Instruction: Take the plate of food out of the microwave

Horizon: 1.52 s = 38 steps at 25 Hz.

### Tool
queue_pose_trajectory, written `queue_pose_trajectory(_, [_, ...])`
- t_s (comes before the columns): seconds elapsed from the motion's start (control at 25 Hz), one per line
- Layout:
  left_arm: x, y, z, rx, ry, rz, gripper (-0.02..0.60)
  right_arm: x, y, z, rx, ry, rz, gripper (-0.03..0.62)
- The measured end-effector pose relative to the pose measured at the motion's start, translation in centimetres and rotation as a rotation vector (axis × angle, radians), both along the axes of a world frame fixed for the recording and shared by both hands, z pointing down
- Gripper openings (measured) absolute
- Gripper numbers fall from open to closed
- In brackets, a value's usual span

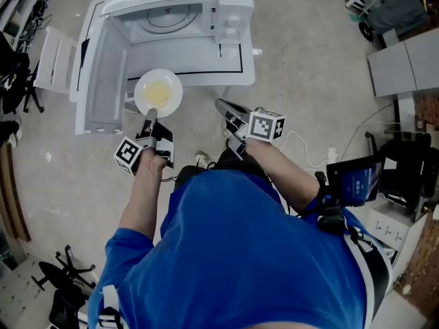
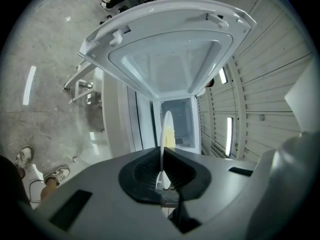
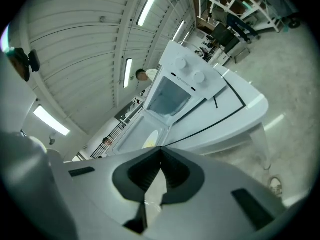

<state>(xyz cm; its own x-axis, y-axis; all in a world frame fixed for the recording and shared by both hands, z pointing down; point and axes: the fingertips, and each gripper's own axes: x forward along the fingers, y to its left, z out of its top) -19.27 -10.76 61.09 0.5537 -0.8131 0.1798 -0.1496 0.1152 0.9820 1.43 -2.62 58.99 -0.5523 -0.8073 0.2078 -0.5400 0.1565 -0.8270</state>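
A white plate with yellow food hangs in front of the open microwave, outside its cavity and above the floor. My left gripper is shut on the plate's near rim. In the left gripper view the plate stands edge-on, pinched by the closed left gripper, with the microwave's door beyond. My right gripper is to the right of the plate, apart from it, shut with nothing in it. In the right gripper view the right gripper points toward the microwave.
The microwave door is swung open to the left. The microwave stands on a white table. A dark screen and cables lie on the floor at right. An office chair base is at lower left.
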Motion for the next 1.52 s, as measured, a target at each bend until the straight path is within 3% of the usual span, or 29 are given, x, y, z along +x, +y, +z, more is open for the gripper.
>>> queue_pose_trajectory(0.64, [0.7,1.0,-0.9,0.025,0.041,-0.013,0.017,0.9,0.4,-0.7,0.03,0.019,-0.002,0.005])
queue_pose_trajectory(1.52, [0.9,0.2,0.0,0.017,0.023,-0.016,0.017,1.0,-0.2,-0.7,0.043,0.038,-0.023,0.005])
